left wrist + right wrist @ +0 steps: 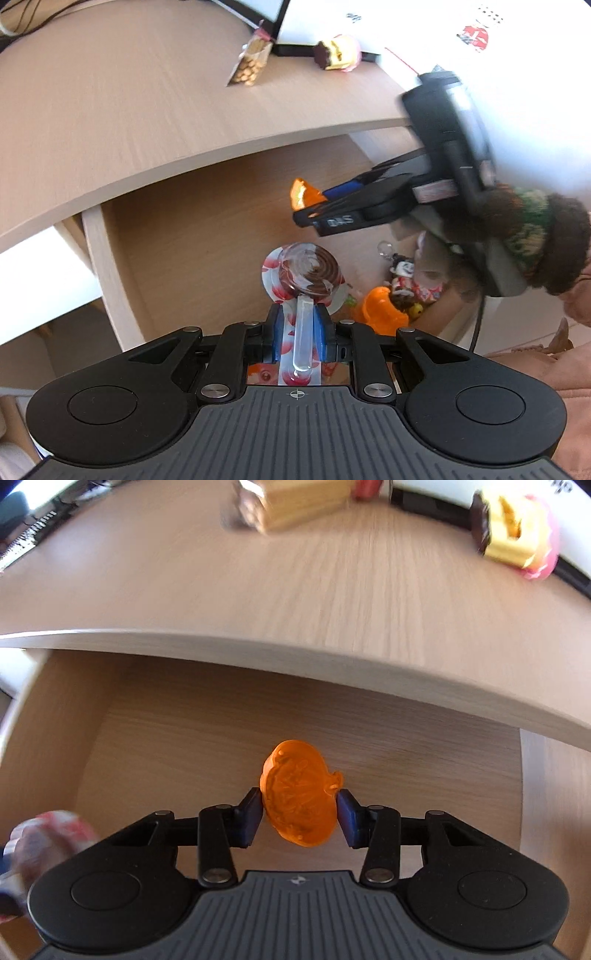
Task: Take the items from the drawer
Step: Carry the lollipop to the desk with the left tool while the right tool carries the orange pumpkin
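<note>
Two grippers, one in each hand, both above the open drawer [173,236] under the edge of the wooden desk top [129,110].

Left gripper [298,325]: nearly closed, blue pads clamped on the clear stick of one swirl lollipop [308,275]. Brown and white spiral head in a clear wrapper with red prints, sticking out beyond the fingertips, lifted above the drawer floor.

Right gripper [300,812]: about half open, blue pads at both sides of one flat orange translucent piece [301,797] with a raised figure on its face, maybe a wrapped candy. Left pad touching its edge; right pad against the small bump on its side. Piece held off the drawer floor, tilted. Seen also from the left wrist view, near the desk edge, at the tips of the right gripper [314,206].

Remaining in the right part of the drawer: one orange plastic object [380,310] and one small pile of trinkets [410,280] with a key ring, number not clear because of blur.

On the desk top, well apart from the drawer: one bag of small round snacks [251,62] and one yellow and brown wrapped sweet [338,51] with some pink behind it. Two items there, counted.

At the right side, a knitted green and brown cuff [532,229] around the hand with the right gripper.
</note>
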Demonstrator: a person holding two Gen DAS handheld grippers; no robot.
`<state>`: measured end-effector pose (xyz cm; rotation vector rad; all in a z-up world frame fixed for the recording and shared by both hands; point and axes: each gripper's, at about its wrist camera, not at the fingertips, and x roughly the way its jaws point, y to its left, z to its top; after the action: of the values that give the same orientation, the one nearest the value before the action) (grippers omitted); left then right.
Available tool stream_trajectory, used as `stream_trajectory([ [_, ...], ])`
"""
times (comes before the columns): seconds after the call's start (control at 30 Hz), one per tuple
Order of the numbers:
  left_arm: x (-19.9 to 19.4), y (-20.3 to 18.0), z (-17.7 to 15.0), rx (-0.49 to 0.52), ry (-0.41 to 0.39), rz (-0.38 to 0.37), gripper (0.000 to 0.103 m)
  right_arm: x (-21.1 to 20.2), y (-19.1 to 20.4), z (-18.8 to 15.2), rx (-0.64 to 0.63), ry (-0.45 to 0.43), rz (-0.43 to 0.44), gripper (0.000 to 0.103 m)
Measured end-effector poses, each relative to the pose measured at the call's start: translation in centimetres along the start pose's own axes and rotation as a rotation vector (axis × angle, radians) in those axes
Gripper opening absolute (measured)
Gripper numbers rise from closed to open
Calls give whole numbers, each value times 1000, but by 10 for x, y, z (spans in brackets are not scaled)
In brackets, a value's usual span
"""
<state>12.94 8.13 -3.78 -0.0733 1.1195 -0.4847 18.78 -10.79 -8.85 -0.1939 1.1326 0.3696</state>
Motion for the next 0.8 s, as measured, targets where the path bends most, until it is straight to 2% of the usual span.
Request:
stream_trajectory([
  [0.13,-14,-11,13,30,-63,-37,20,-54,-3,-14,-4,-64,2,43],
  [0.23,-40,-13,38,47,-171,-34,20,-101,-12,-17,16,-158,-37,43],
  [0.37,-72,-1,84,37,-352,40,20,-157,-38,-2,73,-311,-109,43],
  [0.43,-73,12,110,-17,-403,84,20,-174,-49,3,93,-359,-145,43],
  [0.5,-67,26,130,-74,-433,112,20,-173,-54,11,115,-381,-183,43],
  [0.57,-49,36,150,-124,-435,153,20,-178,-64,14,142,-388,-196,43],
  [0.63,-30,47,160,-156,-401,157,20,-175,-68,12,161,-388,-180,43],
  [0.8,24,50,158,-106,-278,226,21,-155,-67,10,162,-348,-186,43],
])
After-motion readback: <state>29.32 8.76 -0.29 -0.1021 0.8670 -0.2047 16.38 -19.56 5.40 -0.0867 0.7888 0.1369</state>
